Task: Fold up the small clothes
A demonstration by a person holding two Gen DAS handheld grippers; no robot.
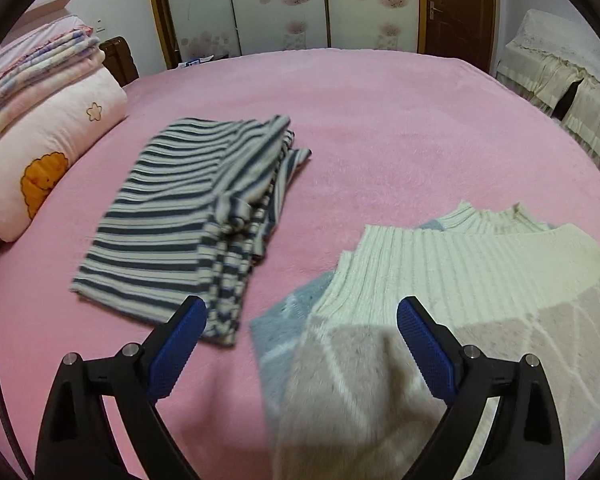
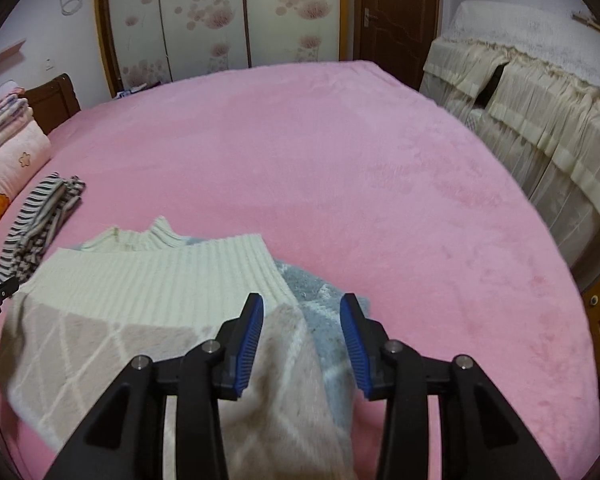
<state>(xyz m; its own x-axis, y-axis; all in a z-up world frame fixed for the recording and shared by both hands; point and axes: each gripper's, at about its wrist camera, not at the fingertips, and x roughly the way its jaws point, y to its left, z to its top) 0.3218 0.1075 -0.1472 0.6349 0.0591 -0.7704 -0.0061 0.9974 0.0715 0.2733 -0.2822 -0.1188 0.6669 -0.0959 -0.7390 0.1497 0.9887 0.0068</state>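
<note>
The pink bed (image 2: 380, 168) carries everything; a folded striped garment (image 1: 172, 216) lies left, near the pillow (image 1: 40, 152); the cream knit sweater (image 1: 440, 272) lies part-folded in front, its hem turned over the body; the left gripper (image 1: 300, 320) and right gripper (image 2: 302, 320) hover with jaws released, sleeves between them; likely next, grasping for the closing fold.

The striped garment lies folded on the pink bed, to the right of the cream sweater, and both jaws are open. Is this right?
Not quite: the striped garment lies to the left of the cream sweater, as the left wrist view shows. The rest holds: it is folded on the pink bed, both jaws open.
</note>
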